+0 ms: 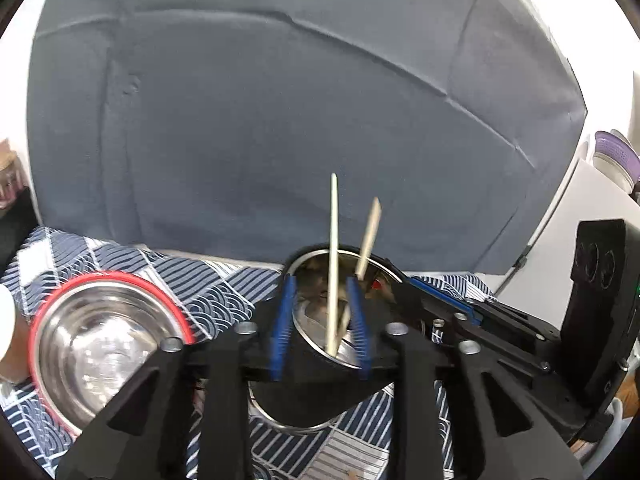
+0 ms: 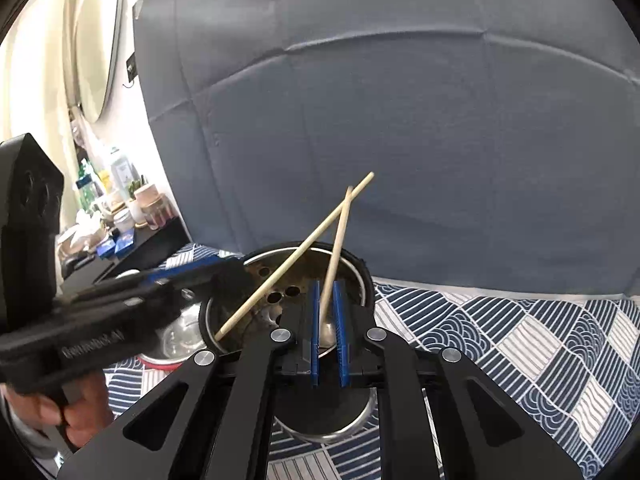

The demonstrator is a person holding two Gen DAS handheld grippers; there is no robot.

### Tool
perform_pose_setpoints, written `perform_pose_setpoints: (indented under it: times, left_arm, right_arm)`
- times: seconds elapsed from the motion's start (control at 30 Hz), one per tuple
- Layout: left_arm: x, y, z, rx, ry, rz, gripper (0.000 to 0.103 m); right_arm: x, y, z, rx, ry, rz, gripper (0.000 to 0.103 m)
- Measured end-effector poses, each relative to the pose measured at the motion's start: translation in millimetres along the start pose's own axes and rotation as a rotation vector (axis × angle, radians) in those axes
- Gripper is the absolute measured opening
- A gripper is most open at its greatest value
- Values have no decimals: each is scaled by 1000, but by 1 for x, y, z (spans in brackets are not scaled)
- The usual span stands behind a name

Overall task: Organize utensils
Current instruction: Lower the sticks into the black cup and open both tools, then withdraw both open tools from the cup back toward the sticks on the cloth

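Two chopsticks stand in a black, steel-lined holder (image 2: 280, 304) at the lower centre of both frames, on a blue and white patterned cloth (image 2: 520, 340). In the right wrist view, the right gripper (image 2: 328, 312) has its blue pads close together around one chopstick (image 2: 338, 248), which rises almost upright; whether they actually pinch it I cannot tell. The other chopstick (image 2: 296, 256) leans toward the upper right. The left gripper (image 1: 320, 320), pads apart, straddles the holder's near wall. A red-rimmed steel bowl (image 1: 104, 344) sits at the lower left of the left wrist view. Grey fabric (image 1: 280, 120) fills the background.
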State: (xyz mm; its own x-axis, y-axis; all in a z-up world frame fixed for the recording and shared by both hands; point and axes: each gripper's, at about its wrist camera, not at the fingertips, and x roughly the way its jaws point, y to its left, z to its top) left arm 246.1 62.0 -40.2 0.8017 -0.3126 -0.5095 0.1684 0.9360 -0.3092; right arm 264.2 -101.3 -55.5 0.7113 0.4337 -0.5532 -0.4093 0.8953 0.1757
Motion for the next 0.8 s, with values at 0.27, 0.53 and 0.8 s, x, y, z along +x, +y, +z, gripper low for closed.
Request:
perform_pose_setpoints:
  times: [0.27, 0.53, 0.8]
  left_arm:
    - [-32, 13, 9, -39, -12, 57, 58]
    - [-64, 18, 3, -84, -8, 103, 92]
    - [-82, 28, -19, -123, 53, 153, 97]
  right_arm:
    - [-31, -9, 7, 36, -26, -33, 27]
    - [-60, -14, 5, 82, -45, -65, 68]
    - [-75, -19, -15, 111, -4, -71, 85]
